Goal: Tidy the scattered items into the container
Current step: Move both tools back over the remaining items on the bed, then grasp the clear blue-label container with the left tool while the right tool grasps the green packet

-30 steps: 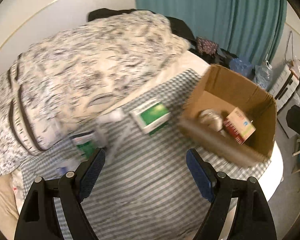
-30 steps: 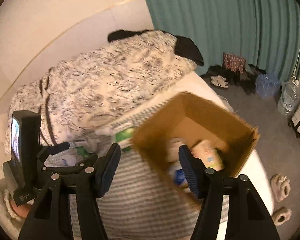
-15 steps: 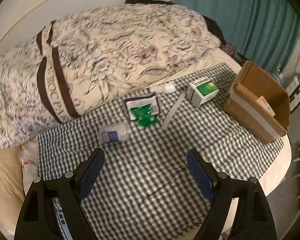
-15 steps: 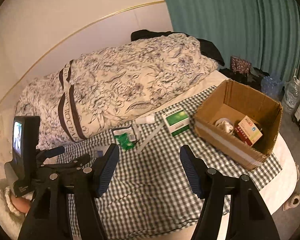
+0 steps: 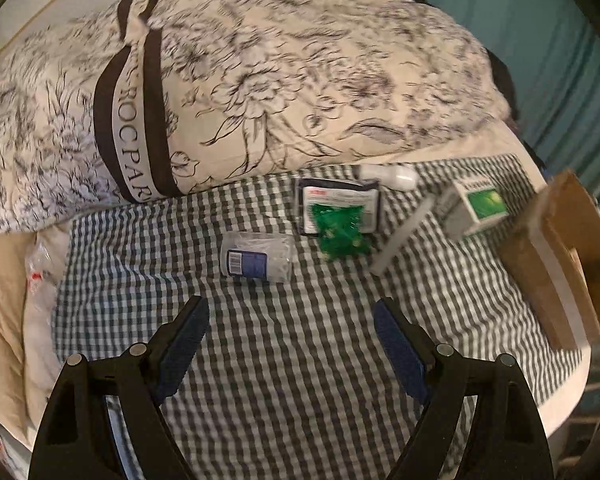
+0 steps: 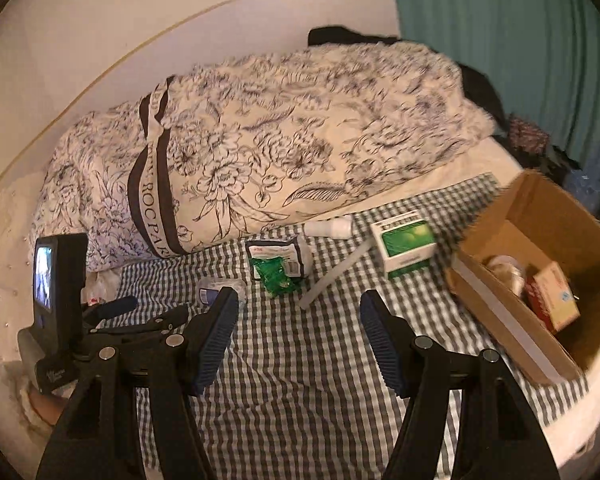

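— What lies under you?

— A floral duvet (image 5: 280, 80) behind a checked cloth (image 5: 300, 360). The cardboard box (image 6: 532, 280) sits at the cloth's right edge, a green-and-white carton (image 6: 404, 246) just beside it.

— Smaller things?

— A green sachet pack (image 5: 340, 216), a clear bottle (image 5: 256, 256) lying flat, a white stick (image 5: 400, 240), all well apart from the box.

— Your fingers?

— My left gripper (image 5: 292, 344) and right gripper (image 6: 296, 332) both hang spread, pinching nothing.

We are seeing black-framed grippers — left gripper (image 5: 290, 344), right gripper (image 6: 294, 334) — showing ribbed blue pads (image 6: 216, 336) and silver screws (image 5: 445, 348).
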{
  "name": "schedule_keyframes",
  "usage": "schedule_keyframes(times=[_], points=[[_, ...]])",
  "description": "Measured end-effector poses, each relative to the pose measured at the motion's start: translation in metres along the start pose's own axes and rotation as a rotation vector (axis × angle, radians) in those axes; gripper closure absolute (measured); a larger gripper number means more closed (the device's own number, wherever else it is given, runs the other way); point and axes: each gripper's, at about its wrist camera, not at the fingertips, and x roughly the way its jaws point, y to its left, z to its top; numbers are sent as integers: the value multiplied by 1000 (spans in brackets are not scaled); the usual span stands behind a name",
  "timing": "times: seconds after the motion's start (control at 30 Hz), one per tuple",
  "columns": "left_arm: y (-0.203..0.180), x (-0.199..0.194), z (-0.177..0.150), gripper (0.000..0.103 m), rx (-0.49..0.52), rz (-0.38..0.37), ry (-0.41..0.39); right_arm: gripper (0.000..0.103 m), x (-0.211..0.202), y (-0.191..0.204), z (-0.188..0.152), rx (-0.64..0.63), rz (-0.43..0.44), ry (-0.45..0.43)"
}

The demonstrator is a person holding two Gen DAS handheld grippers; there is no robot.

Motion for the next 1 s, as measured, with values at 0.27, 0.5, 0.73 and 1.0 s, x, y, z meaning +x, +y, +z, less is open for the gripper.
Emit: schedule_keyframes(times=[0.27,0.5,0.73,1.0], points=[[39,58,8,16,-112,36,62,40,87,0,24,-40,40,91],[60,109,15,16,-134,26,122,40,143,20,30,-67,55,149],[58,159,14,16,-19,-41,155,40,200,40,11,-104,48,222],[49,193,20,11,1,-100,158,40,247,46,-9,-92,1,270]])
